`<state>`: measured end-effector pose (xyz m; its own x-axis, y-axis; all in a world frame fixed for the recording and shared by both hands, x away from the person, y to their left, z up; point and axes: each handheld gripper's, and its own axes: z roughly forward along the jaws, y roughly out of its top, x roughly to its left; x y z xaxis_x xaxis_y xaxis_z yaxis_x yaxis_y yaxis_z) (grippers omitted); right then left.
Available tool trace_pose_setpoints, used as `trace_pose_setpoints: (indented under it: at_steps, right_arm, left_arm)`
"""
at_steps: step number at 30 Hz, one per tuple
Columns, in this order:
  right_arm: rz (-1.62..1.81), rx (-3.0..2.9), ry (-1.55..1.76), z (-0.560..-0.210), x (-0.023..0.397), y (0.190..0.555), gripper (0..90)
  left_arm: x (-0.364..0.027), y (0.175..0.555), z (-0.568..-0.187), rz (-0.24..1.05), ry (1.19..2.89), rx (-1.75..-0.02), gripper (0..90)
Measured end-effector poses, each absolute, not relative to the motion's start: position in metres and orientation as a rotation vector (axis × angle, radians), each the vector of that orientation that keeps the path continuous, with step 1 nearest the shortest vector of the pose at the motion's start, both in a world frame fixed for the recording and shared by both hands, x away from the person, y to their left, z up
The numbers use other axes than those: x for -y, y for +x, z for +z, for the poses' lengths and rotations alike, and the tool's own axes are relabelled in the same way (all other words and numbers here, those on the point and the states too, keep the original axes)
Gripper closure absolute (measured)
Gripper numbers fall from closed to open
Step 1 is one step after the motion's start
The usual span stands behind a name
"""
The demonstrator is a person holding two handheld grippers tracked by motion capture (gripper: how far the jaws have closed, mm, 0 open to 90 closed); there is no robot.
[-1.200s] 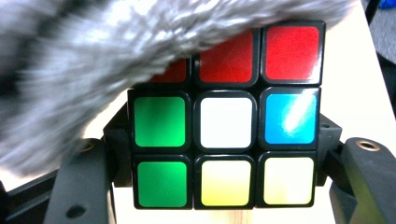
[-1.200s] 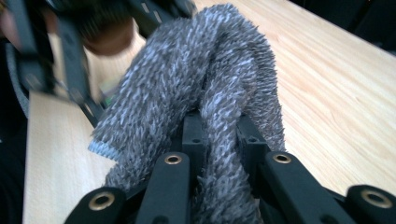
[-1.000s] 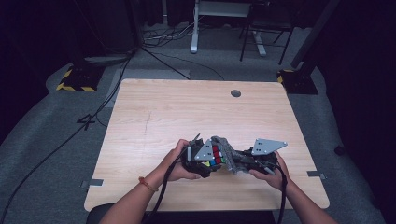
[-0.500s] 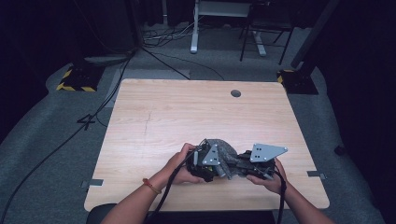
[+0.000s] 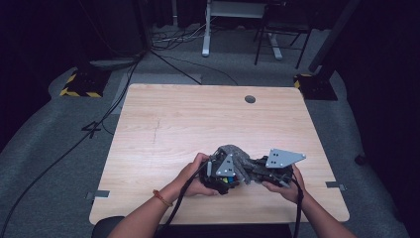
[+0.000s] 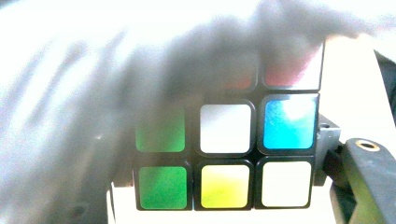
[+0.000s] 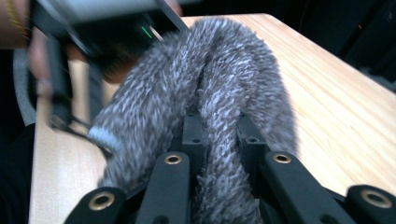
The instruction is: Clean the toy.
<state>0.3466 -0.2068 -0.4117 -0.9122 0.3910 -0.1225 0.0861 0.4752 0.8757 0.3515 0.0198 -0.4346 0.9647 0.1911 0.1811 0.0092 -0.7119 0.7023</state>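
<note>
1. Since a second ago, both grippers have drawn closer together at the table's [image 5: 173, 119] near edge, and the grey cloth [image 5: 236, 157] now covers most of the cube [image 5: 226, 179], whose coloured squares showed plainly before.
2. Left gripper [image 5: 220, 176] sits in the left hand [image 5: 195, 174], just beside the right gripper [image 5: 262, 172] in the right hand [image 5: 282, 186].
3. Left gripper view: the cube [image 6: 243, 149] fills the space between the jaws, with green, white, blue and yellow squares facing the camera. One black jaw touches its side at the right edge; the other jaw is hidden by blurred cloth [image 6: 116, 107], so the jaws appear to be gripping the cube.
4. Right gripper view: the jaws are closed on a fold of the fuzzy cloth [image 7: 210, 93], which bulges up between and beyond them. The left gripper [image 7: 93, 32] is blurred just behind the cloth.
5. Cloth and cube are held above the wood, between the two hands.
</note>
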Motion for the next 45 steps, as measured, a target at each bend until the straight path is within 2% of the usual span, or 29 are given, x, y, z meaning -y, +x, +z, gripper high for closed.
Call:
trace_pose_setpoints:
  at_steps: [7,15,26,39,45]
  right_arm:
    - [1.405,-2.433,0.446,-0.416,0.217,0.351,78.0]
    - [1.432,-2.438,0.394,-0.411,0.214,0.342,78.0]
    - [1.437,-2.416,0.347,-0.405,0.205,0.336,77.8]
    - [1.363,-2.445,0.470,-0.420,0.219,0.353,77.9]
    - [1.467,-2.459,0.432,-0.418,0.213,0.348,77.8]
  left_arm:
    - [-0.036,0.348,-0.414,0.360,2.284,-0.154,33.4]
    - [-0.044,0.351,-0.411,0.372,2.275,-0.177,33.3]
    - [-0.020,0.346,-0.428,0.340,2.344,-0.141,33.3]
    - [-0.053,0.348,-0.398,0.369,2.175,-0.183,33.4]
    - [-0.052,0.348,-0.402,0.355,2.174,-0.170,33.3]
